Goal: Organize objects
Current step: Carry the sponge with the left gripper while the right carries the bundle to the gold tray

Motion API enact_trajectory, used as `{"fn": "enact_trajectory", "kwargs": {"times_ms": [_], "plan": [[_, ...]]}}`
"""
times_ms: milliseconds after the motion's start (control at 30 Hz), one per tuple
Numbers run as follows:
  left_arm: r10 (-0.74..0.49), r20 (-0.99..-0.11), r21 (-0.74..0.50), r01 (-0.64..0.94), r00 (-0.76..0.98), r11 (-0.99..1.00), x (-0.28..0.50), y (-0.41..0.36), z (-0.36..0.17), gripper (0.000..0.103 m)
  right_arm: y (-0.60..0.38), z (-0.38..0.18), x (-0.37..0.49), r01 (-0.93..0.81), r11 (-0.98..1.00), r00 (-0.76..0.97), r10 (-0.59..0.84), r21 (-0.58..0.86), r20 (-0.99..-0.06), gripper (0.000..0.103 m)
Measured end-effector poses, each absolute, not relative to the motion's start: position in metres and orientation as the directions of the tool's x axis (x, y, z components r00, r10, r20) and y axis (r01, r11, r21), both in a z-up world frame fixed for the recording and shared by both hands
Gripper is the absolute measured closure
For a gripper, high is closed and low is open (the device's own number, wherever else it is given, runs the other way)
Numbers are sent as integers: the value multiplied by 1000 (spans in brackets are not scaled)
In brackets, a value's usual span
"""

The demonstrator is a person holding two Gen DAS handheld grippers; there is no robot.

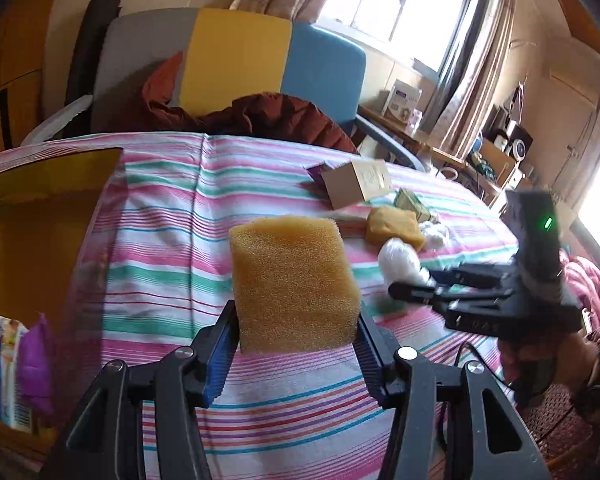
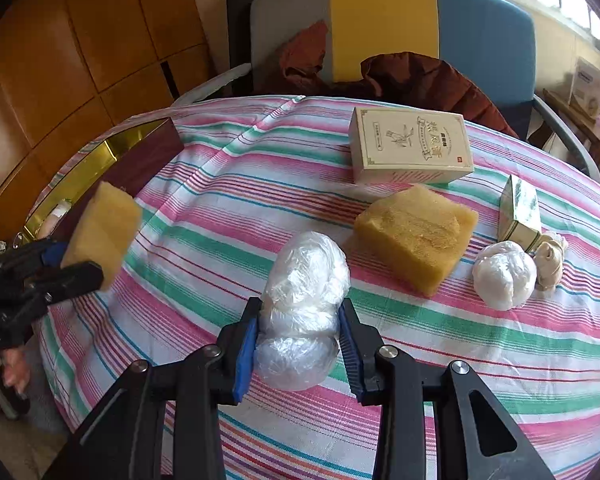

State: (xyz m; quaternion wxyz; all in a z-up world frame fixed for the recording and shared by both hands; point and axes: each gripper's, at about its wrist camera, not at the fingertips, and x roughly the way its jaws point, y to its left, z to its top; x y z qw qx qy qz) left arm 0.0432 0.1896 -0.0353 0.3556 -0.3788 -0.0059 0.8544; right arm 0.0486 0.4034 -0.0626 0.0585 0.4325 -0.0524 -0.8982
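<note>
My left gripper [image 1: 296, 318] is shut on a yellow sponge block [image 1: 292, 280], held above the striped tablecloth [image 1: 160, 220]. In the right wrist view this sponge [image 2: 104, 228] hangs at the left beside an open gold-lined box [image 2: 100, 160]. My right gripper [image 2: 300, 312] is shut on a white bundle wrapped in clear plastic [image 2: 304, 300], its blue pads pressing both sides. In the left wrist view the right gripper [image 1: 416, 284] and its bundle [image 1: 400, 260] are at the right.
On the cloth lie a second sponge [image 2: 416, 232], a cream printed carton [image 2: 408, 144], a small green box [image 2: 520, 212], another white bundle [image 2: 504, 276] and a beige knotted cloth [image 2: 550, 260]. A chair with a dark red jacket [image 2: 420, 76] stands behind the table.
</note>
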Motion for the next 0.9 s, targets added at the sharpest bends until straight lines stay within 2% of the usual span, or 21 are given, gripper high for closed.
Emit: {"fn": "enact_trajectory", "kwargs": {"times_ms": [367, 700, 900], "plan": [[577, -613, -351, -469, -539, -810, 8, 115, -16, 48, 390, -67, 45, 39, -984, -612, -160, 173, -774, 65], [468, -667, -376, -281, -579, -883, -46, 40, -32, 48, 369, -41, 51, -11, -963, -651, -199, 270, -733, 65], [384, -736, -320, -213, -558, -923, -74, 15, -46, 48, 336, -26, 45, 7, -936, -673, -265, 352, -690, 65]]}}
